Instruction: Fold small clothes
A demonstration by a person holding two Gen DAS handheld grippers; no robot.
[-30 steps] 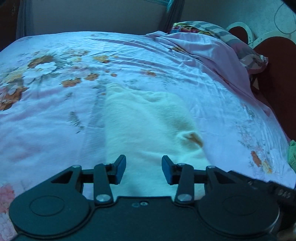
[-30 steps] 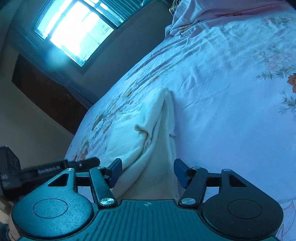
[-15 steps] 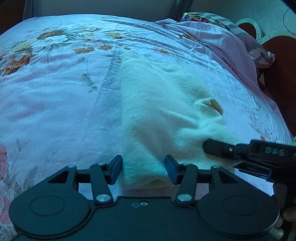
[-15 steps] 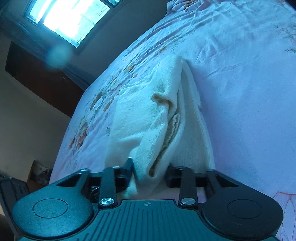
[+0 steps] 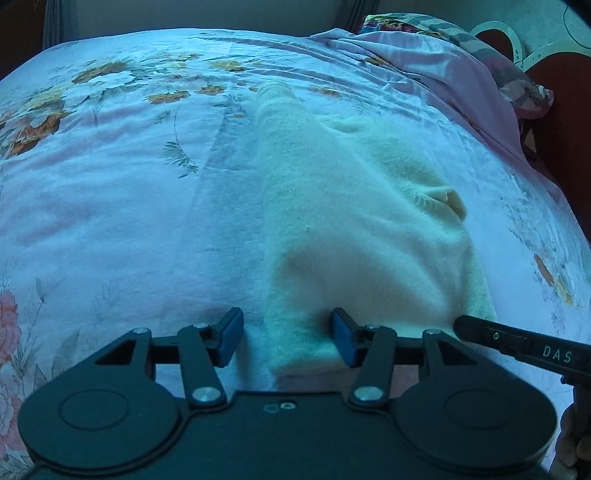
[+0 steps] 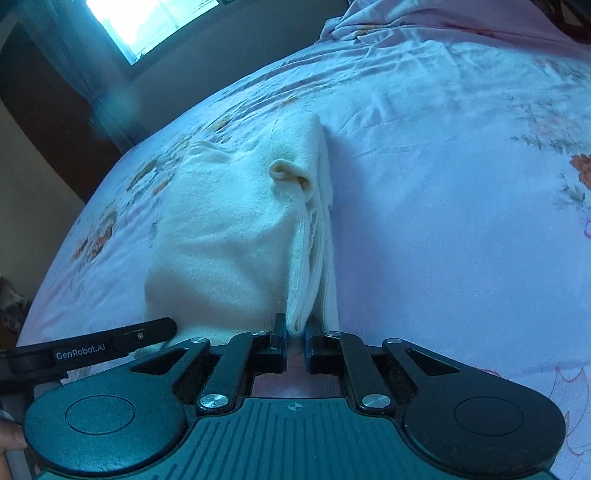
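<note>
**Cream garment pinched at one corner, straddled at the other**

Where the floral bedsheet spreads across the bed, a cream knitted garment lies folded into a long strip, running from the near edge toward 12 o'clock in the left wrist view. Its near end sits between the fingers of the left gripper. Those jaws stand roughly half open and have just been opening a little more; the blue pad at 3 o'clock touches or nearly touches the cloth's edge, while the pad at 9 o'clock stands clear of it over bare sheet, so nothing is clamped there. A small curled flap of the garment shows toward 2 o'clock, near the fold's right side.

In the right wrist view the same garment stretches away toward 11 o'clock, its stacked layered edges facing 3 o'clock. The right gripper has just closed down, and its blue pads now squeeze the near corner of those layers, with only a thin wedge of cloth between them. The left gripper's finger enters from 9 o'clock, its tip against the garment's other near corner.

A rumpled pink pillow lies at 1 o'clock in the left view, well apart from the garment. A bright window sits at 11 o'clock in the right view, beyond the bed.
</note>
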